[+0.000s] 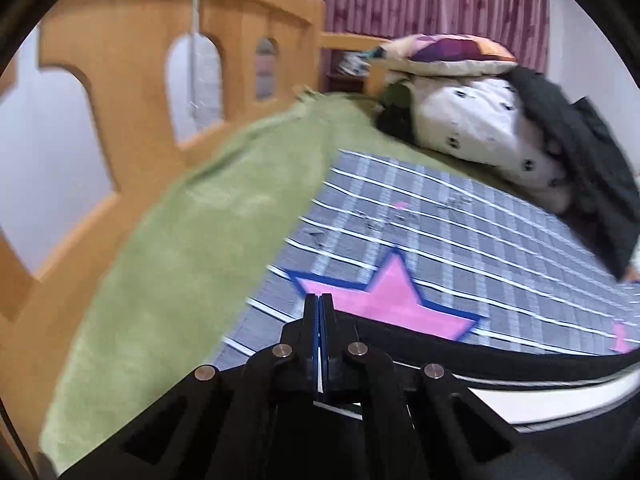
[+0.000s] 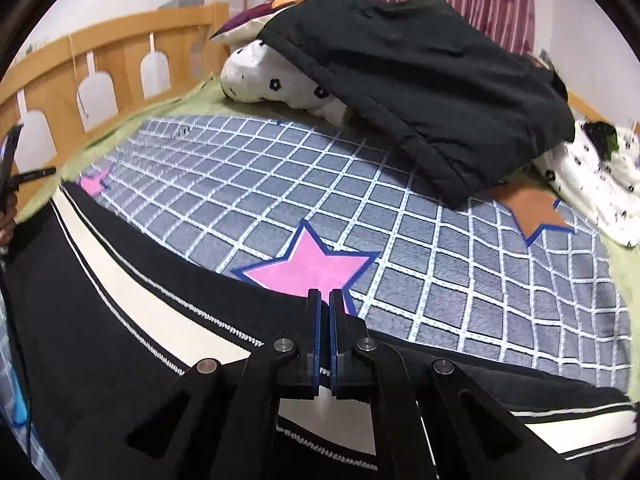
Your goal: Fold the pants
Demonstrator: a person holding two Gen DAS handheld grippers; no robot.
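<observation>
Both claws, left claw (image 1: 319, 300) and right claw (image 2: 325, 296), were clamped on the pants (image 2: 120, 280) edge; grasp step done, next needed a synchronized lift and fold across the bed (image 2: 440, 280).

Black pants (image 2: 120, 320) with white side stripe, flat on checked blanket (image 2: 280, 184)

This is a child's bedroom in a home. A light wooden bed frame (image 1: 132, 80) with arched castle-like cut-outs borders a bed covered by a grey checked blanket with pink stars (image 2: 248, 184). A white pillow with small black flowers (image 2: 280, 80) lies before pink pleated curtains (image 1: 432, 0).
</observation>
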